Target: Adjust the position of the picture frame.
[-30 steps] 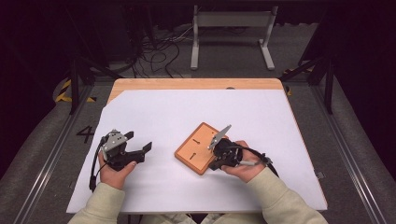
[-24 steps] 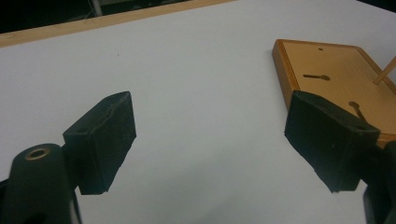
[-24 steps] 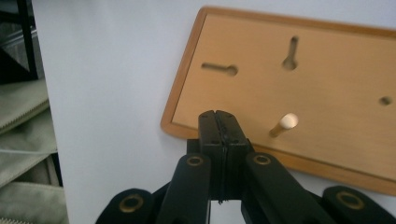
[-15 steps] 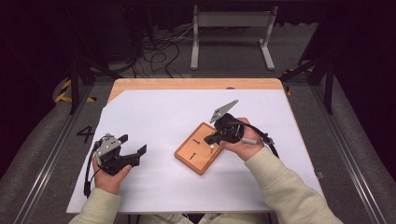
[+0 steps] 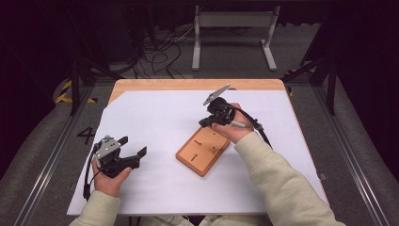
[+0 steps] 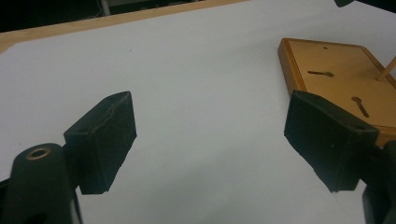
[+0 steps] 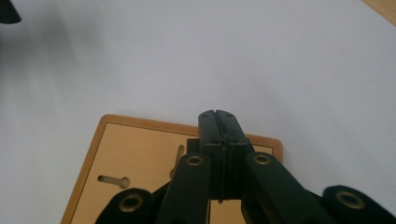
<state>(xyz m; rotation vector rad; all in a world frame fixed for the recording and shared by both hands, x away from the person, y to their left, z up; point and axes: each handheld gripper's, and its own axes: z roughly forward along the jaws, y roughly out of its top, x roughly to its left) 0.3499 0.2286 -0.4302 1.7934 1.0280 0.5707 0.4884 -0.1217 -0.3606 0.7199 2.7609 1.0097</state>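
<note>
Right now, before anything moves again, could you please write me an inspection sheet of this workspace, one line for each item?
Surface: white sheet covers the wooden table; only its far edge is bare.
Job's things: wooden board with keyhole slots lies flat, angled, near the middle; a thin stick rises over it.
Clutter: nothing seen.
Grippers: left hand-held gripper open, nothing between the jaws; right hand-held gripper shut above the board's far end; whether it pinches the stick cannot be told.
Cables: one trails from each gripper; a tangle lies on the floor.
Surroundings: dark room, metal stand behind the table.
</note>
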